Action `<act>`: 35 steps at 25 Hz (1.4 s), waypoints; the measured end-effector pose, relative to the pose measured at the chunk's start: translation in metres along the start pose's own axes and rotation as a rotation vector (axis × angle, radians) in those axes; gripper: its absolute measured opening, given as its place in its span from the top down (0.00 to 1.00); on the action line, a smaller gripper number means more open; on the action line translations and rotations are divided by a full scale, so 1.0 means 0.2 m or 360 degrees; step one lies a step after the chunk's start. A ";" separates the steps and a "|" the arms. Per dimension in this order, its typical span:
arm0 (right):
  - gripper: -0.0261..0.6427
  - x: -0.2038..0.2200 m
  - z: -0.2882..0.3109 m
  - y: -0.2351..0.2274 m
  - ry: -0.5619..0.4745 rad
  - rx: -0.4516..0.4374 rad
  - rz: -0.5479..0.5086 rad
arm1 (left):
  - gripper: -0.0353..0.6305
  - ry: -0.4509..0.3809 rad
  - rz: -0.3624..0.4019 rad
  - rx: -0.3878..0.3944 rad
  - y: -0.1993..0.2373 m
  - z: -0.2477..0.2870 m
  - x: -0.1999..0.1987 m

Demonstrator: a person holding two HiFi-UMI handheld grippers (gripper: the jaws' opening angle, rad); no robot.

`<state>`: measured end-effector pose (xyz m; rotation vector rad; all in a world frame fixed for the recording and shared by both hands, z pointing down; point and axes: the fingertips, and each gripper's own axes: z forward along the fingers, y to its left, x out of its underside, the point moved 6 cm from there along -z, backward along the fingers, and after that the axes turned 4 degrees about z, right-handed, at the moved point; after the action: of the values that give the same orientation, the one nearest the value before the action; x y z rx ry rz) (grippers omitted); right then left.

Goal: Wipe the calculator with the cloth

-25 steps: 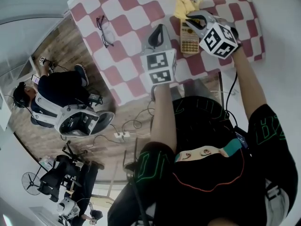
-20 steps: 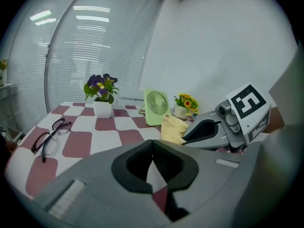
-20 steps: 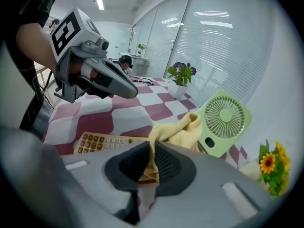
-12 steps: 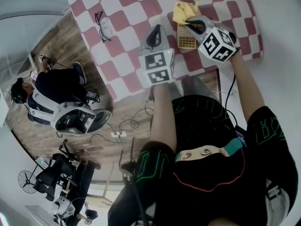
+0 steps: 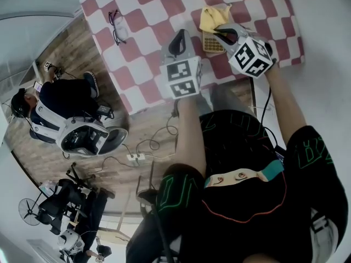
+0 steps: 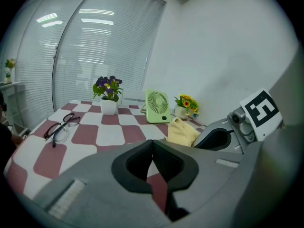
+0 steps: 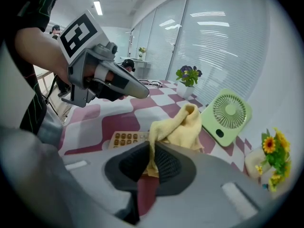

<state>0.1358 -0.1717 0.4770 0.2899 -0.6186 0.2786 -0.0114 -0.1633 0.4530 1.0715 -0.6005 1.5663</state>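
Observation:
A yellow cloth (image 7: 179, 127) lies bunched over the far end of a tan calculator (image 7: 127, 138) on the red-and-white checked table (image 5: 142, 32). My right gripper (image 7: 152, 161) is shut on a fold of the cloth, just above the calculator. In the head view the cloth (image 5: 213, 17) and calculator (image 5: 211, 41) sit just beyond the right gripper (image 5: 224, 30). My left gripper (image 5: 180, 41) hovers to the calculator's left, shut with nothing between its jaws. The left gripper (image 6: 152, 161) sees the cloth (image 6: 182, 131) ahead to its right.
A pair of glasses (image 5: 116, 25) lies near the table's left edge. A green fan (image 7: 226, 118), a pot of purple flowers (image 6: 108, 95) and yellow flowers (image 7: 271, 159) stand at the far side. A seated person (image 5: 60, 106) and cables (image 5: 143, 149) are on the floor.
The right gripper has drawn the cloth a little towards the table's near edge over the calculator. The left gripper has stayed almost in place.

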 end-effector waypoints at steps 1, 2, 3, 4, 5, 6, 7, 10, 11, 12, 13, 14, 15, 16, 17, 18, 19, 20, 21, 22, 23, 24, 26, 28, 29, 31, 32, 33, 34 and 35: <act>0.91 0.00 0.00 0.01 -0.0001 -0.0002 -0.0002 | 0.93 -0.0002 -0.0004 -0.0006 0.00 -0.01 0.01; 0.91 0.00 0.00 0.03 -0.0008 -0.0006 -0.0007 | 0.93 -0.0008 -0.0004 -0.0014 0.00 -0.01 0.02; 0.91 0.00 0.00 0.04 -0.0017 -0.0009 -0.0013 | 0.93 -0.0017 -0.0003 -0.0023 -0.01 -0.02 0.03; 0.91 0.01 0.00 0.05 -0.0024 -0.0012 -0.0017 | 0.93 -0.0023 -0.0003 -0.0031 -0.01 -0.03 0.03; 0.91 0.01 -0.01 0.06 -0.0027 -0.0014 -0.0018 | 0.93 -0.0026 -0.0006 -0.0039 -0.01 -0.04 0.04; 0.91 0.01 -0.01 0.08 -0.0026 -0.0015 -0.0017 | 0.93 -0.0026 -0.0010 -0.0047 -0.02 -0.05 0.04; 0.91 0.01 -0.02 0.09 -0.0026 -0.0019 -0.0018 | 0.93 -0.0024 -0.0014 -0.0055 -0.03 -0.07 0.05; 0.91 0.02 -0.04 0.16 -0.0044 -0.0052 -0.0033 | 0.93 -0.0037 -0.0023 -0.0080 -0.06 -0.11 0.07; 0.91 0.03 -0.05 0.17 -0.0051 -0.0065 -0.0039 | 0.93 -0.0048 -0.0024 -0.0088 -0.06 -0.13 0.07; 0.91 0.03 -0.05 0.19 -0.0053 -0.0075 -0.0043 | 0.93 -0.0058 -0.0026 -0.0099 -0.07 -0.14 0.07; 0.91 0.02 -0.06 0.20 -0.0053 -0.0082 -0.0047 | 0.93 -0.0065 -0.0030 -0.0110 -0.07 -0.16 0.08; 0.91 0.02 -0.06 0.22 -0.0054 -0.0088 -0.0053 | 0.93 -0.0070 -0.0033 -0.0122 -0.08 -0.18 0.08; 0.91 0.02 -0.06 0.23 -0.0058 -0.0093 -0.0061 | 0.93 -0.0076 -0.0035 -0.0134 -0.08 -0.19 0.08; 0.91 0.03 -0.06 0.25 -0.0065 -0.0099 -0.0068 | 0.93 -0.0082 -0.0036 -0.0146 -0.08 -0.21 0.09; 0.91 0.03 -0.06 0.27 -0.0070 -0.0103 -0.0075 | 0.93 -0.0089 -0.0037 -0.0157 -0.09 -0.23 0.10; 0.91 0.03 -0.06 0.28 -0.0071 -0.0106 -0.0082 | 0.93 -0.0095 -0.0037 -0.0166 -0.10 -0.24 0.11; 0.91 0.04 -0.07 0.29 -0.0071 -0.0110 -0.0087 | 0.93 -0.0097 -0.0037 -0.0175 -0.11 -0.26 0.11; 0.91 0.04 -0.07 0.31 -0.0075 -0.0119 -0.0090 | 0.93 -0.0095 -0.0037 -0.0182 -0.12 -0.28 0.12; 0.91 0.05 -0.08 0.33 -0.0081 -0.0129 -0.0086 | 0.93 -0.0091 -0.0037 -0.0188 -0.13 -0.31 0.13; 0.91 0.05 -0.09 0.34 -0.0087 -0.0139 -0.0076 | 0.93 -0.0085 -0.0035 -0.0192 -0.14 -0.33 0.13; 0.91 0.06 -0.10 0.36 -0.0090 -0.0146 -0.0059 | 0.93 -0.0079 -0.0030 -0.0194 -0.14 -0.35 0.13; 0.91 0.06 -0.10 0.37 -0.0092 -0.0148 -0.0039 | 0.93 -0.0075 -0.0019 -0.0192 -0.14 -0.37 0.14; 0.91 0.04 -0.11 0.41 -0.0094 -0.0142 0.0018 | 0.93 -0.0067 0.0017 -0.0174 -0.12 -0.39 0.13; 0.91 0.04 -0.11 0.45 -0.0095 -0.0143 0.0095 | 0.93 -0.0054 0.0040 -0.0152 -0.10 -0.41 0.13; 0.91 0.04 -0.12 0.47 -0.0098 -0.0150 0.0136 | 0.93 -0.0047 0.0044 -0.0144 -0.10 -0.42 0.13; 0.91 0.03 -0.15 0.49 -0.0106 -0.0168 0.0229 | 0.93 -0.0037 0.0045 -0.0124 -0.09 -0.43 0.14; 0.91 0.02 -0.16 0.50 -0.0113 -0.0174 0.0280 | 0.93 -0.0036 0.0048 -0.0105 -0.09 -0.43 0.13; 0.91 0.00 -0.18 0.51 -0.0130 -0.0175 0.0334 | 0.93 -0.0038 0.0057 -0.0079 -0.08 -0.43 0.13; 0.91 -0.02 -0.19 0.52 -0.0156 -0.0172 0.0392 | 0.93 -0.0041 0.0071 -0.0048 -0.07 -0.43 0.12; 0.91 -0.03 -0.20 0.53 -0.0185 -0.0164 0.0459 | 0.93 -0.0042 0.0083 -0.0019 -0.07 -0.44 0.12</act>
<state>0.1160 -0.0602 0.4607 0.1175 -0.7880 0.5075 -0.0271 -0.0757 0.4314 1.0768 -0.6596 1.5941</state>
